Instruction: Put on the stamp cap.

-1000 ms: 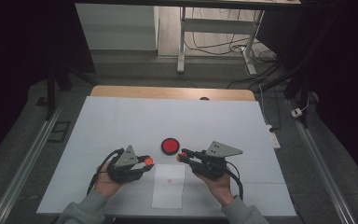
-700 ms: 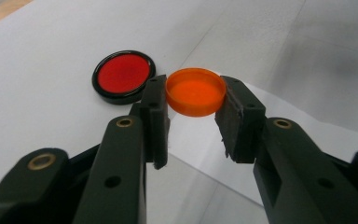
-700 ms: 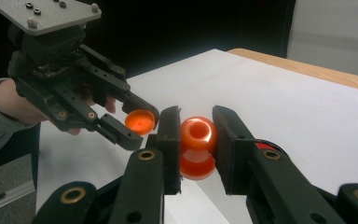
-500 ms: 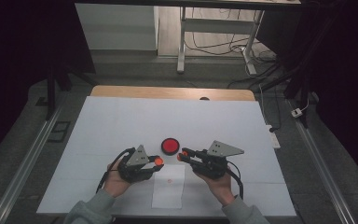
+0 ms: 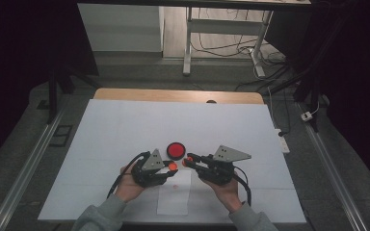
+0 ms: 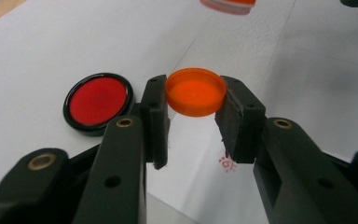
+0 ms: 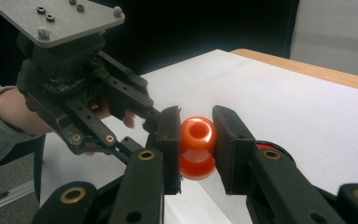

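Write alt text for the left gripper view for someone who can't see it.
The left claw is shut on an orange cap, held open side up above a white sheet. To its left lies a round red ink pad in a black rim.

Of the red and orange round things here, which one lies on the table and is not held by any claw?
The red disc with the black rim. The orange cap is in the left claw; the orange knob in the right claw.
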`<state>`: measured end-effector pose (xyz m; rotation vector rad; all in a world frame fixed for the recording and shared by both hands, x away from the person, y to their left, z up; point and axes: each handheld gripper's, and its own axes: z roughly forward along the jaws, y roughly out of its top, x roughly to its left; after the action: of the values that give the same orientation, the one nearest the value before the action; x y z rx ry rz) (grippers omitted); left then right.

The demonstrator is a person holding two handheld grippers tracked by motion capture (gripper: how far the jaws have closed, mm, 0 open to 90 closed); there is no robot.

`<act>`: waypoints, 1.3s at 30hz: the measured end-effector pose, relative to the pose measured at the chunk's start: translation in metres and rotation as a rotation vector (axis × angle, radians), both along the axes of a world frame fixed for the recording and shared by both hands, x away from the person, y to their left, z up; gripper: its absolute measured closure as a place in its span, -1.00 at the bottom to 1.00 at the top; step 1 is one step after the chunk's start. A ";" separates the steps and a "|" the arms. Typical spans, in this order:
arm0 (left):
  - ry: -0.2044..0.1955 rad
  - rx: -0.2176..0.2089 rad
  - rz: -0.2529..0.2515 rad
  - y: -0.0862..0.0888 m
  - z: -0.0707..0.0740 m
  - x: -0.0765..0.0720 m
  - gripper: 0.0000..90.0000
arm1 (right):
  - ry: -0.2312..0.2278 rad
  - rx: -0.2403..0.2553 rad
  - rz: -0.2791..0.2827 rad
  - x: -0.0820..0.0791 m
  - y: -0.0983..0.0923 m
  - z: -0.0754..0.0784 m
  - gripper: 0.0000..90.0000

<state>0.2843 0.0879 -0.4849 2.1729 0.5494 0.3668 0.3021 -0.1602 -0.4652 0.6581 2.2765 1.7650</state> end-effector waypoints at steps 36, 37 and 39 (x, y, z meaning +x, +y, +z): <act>-0.006 -0.002 -0.044 -0.020 0.003 -0.001 0.44 | 0.017 -0.017 0.043 -0.003 0.009 -0.004 0.60; -0.005 -0.001 -0.043 -0.020 0.003 -0.001 0.44 | 0.017 -0.017 0.043 -0.003 0.009 -0.004 0.60; -0.006 0.000 -0.043 -0.020 0.003 -0.001 0.44 | 0.017 -0.018 0.042 -0.003 0.009 -0.004 0.60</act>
<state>0.2829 0.0677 -0.4818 2.1792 0.4985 0.3499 0.2988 -0.1510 -0.4688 0.6284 2.3316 1.7616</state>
